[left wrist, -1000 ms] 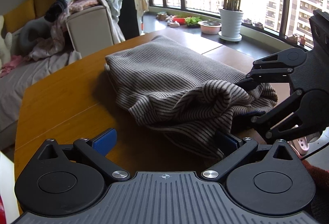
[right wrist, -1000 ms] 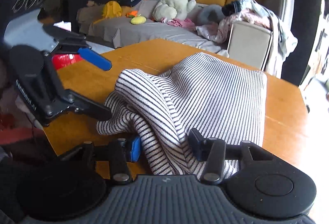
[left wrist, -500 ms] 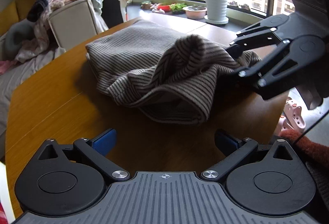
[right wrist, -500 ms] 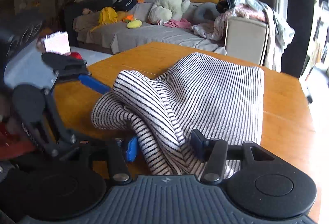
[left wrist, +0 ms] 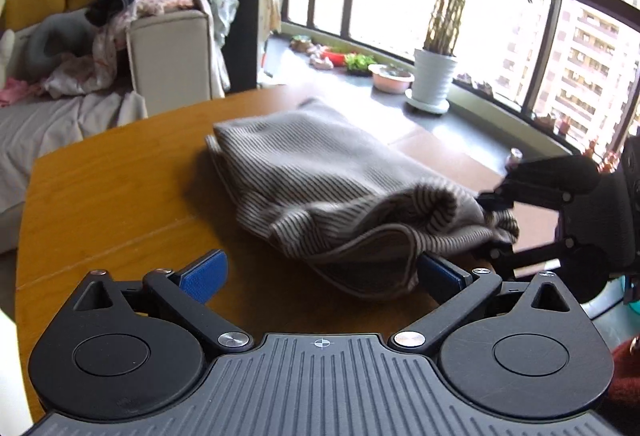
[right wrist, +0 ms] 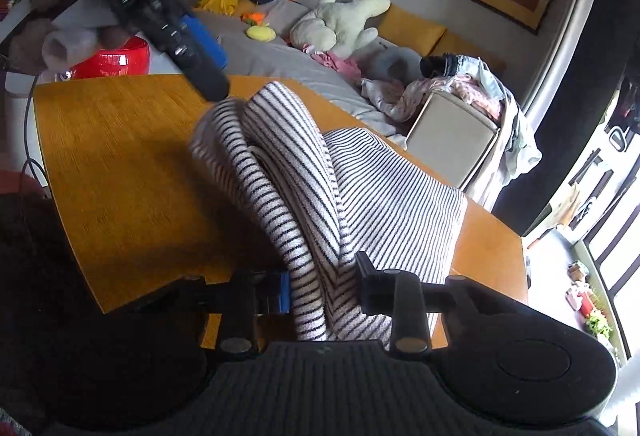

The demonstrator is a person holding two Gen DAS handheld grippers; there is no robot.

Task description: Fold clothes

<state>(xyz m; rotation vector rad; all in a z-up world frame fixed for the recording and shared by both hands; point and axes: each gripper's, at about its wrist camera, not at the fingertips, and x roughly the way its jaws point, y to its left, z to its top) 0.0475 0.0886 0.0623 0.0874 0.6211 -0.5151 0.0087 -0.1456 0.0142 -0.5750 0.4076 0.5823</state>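
A grey-and-black striped garment [left wrist: 320, 172] lies folded on the wooden table [left wrist: 112, 196]. Its near end is bunched into a raised ridge [right wrist: 288, 164]. My right gripper [right wrist: 324, 288] has its jaws closing, and both pads press on this bunched cloth. In the left wrist view the right gripper [left wrist: 490, 224] pinches the garment's right end. My left gripper [left wrist: 320, 266] stands open with wide jaws. The garment's loose hem [left wrist: 376, 276] lies just in front of its right pad, apart from the left one. One left finger [right wrist: 188, 52] hovers above the ridge.
A sofa [right wrist: 280, 48] with plush toys and loose clothes runs behind the table. A beige chair [left wrist: 172, 56] draped with clothes stands at the table's far edge. A potted plant [left wrist: 434, 80] and bowls sit on the window ledge. A red container [right wrist: 116, 60] stands beyond the table's left corner.
My right gripper rolled and narrowed on the bunched cloth. My left gripper let the garment's edge go, drew back, then came close to the hem again, now higher.
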